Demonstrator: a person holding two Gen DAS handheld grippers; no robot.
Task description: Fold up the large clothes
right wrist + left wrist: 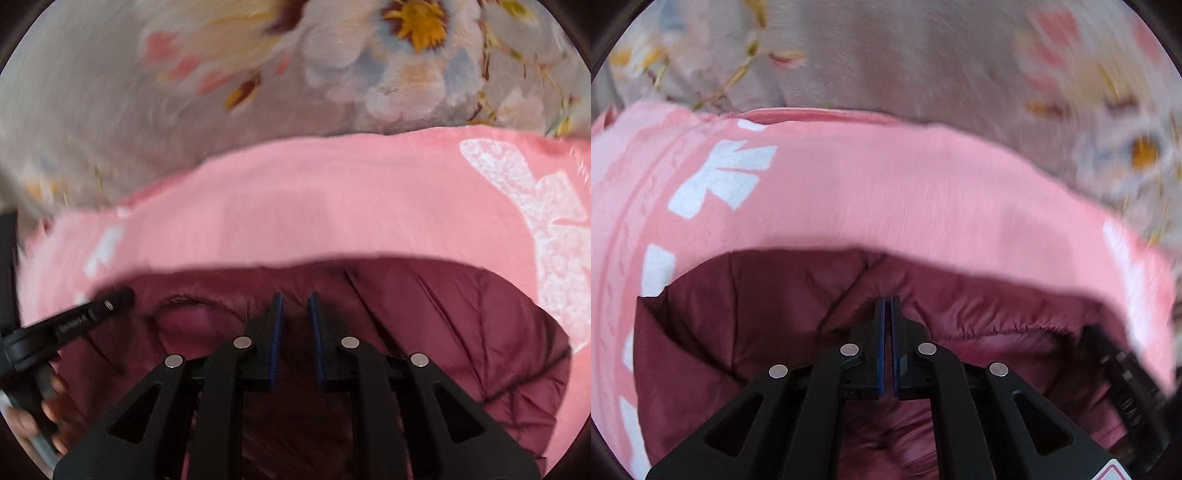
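Left tool: clenched, nothing visible between pads
Right tool: released, narrow gap
Maroon quilted jacket: under both tools
Pink garment: beyond jacket, on floral bedding

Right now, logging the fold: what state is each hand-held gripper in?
Left hand-held gripper: shut, nothing visible between the pads, over the maroon jacket.
Right hand-held gripper: open, holding nothing.

Soft even daylight, no glare; motion blur on floral blanket; fisheye vignette darkens corners.
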